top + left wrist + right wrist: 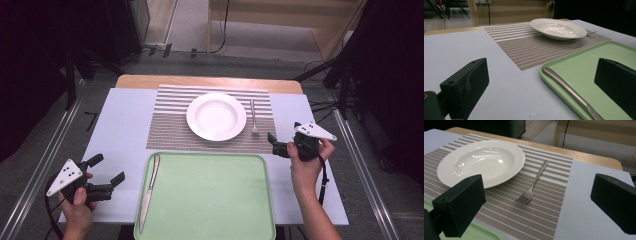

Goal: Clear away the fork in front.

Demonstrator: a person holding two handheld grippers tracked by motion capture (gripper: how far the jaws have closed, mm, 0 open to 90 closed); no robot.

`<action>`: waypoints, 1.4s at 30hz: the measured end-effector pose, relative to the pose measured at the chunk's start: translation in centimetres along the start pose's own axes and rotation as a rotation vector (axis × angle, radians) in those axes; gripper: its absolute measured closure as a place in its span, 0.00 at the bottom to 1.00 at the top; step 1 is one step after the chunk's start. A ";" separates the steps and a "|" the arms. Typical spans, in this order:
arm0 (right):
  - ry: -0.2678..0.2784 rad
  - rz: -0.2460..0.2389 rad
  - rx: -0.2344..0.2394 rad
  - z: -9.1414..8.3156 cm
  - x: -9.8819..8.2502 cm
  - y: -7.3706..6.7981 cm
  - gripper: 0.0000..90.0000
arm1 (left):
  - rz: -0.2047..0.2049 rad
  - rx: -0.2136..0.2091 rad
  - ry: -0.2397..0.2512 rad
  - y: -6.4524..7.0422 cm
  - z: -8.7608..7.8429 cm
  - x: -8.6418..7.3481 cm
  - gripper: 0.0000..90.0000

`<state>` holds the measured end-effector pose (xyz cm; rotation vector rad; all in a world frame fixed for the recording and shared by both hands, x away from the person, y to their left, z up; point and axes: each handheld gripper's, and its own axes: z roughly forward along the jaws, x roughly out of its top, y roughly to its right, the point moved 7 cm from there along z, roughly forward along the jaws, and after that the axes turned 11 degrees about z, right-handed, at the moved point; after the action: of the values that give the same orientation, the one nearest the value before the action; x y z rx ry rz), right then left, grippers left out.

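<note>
Here the left tool (106, 172) sat at the lower left of the high view, jaws spread and empty, near the knife (149, 192) lying along the tray's (215, 200) left edge. The right tool (278, 144), also spread, hovered at centre right just below the fork (254, 118) beside the plate (216, 116).

Steel knife (149, 192) flat in tray (215, 200)

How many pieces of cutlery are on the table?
2. A silver metal fork lies on the striped placemat, right of the white plate; a silver metal knife lies along the green tray's left side.
</note>
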<state>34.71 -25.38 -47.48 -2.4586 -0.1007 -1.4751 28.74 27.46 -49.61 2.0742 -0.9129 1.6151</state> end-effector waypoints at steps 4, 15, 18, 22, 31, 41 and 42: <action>-0.016 -0.009 -0.011 1.0 0.4 0.1 0.00 | 0.001 0.000 -0.003 0.0 0.0 0.0 0.00; -0.077 -0.018 -0.038 3.7 0.8 0.6 0.00 | 0.018 -0.005 0.008 0.2 -0.3 0.2 0.00; -0.094 -0.013 -0.045 4.5 0.9 0.6 0.00 | 0.017 -0.005 0.005 0.2 -0.3 0.1 0.00; -0.114 -0.031 -0.050 5.5 1.2 0.5 0.00 | 0.019 -0.006 0.004 0.2 -0.3 0.1 0.00; -0.162 0.005 -0.102 7.3 2.0 1.5 0.06 | 0.027 -0.010 0.017 0.2 -0.5 0.2 0.00; -0.210 -0.010 -0.110 9.2 2.4 1.5 0.07 | 0.030 -0.012 0.015 0.3 -0.5 0.2 0.00; -0.216 -0.010 -0.109 9.4 2.4 1.5 0.07 | 0.031 -0.010 0.015 0.3 -0.5 0.2 0.00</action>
<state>44.19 -24.52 -49.84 -2.7031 -0.0769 -1.2444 28.24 27.53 -49.35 2.0482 -0.9513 1.6356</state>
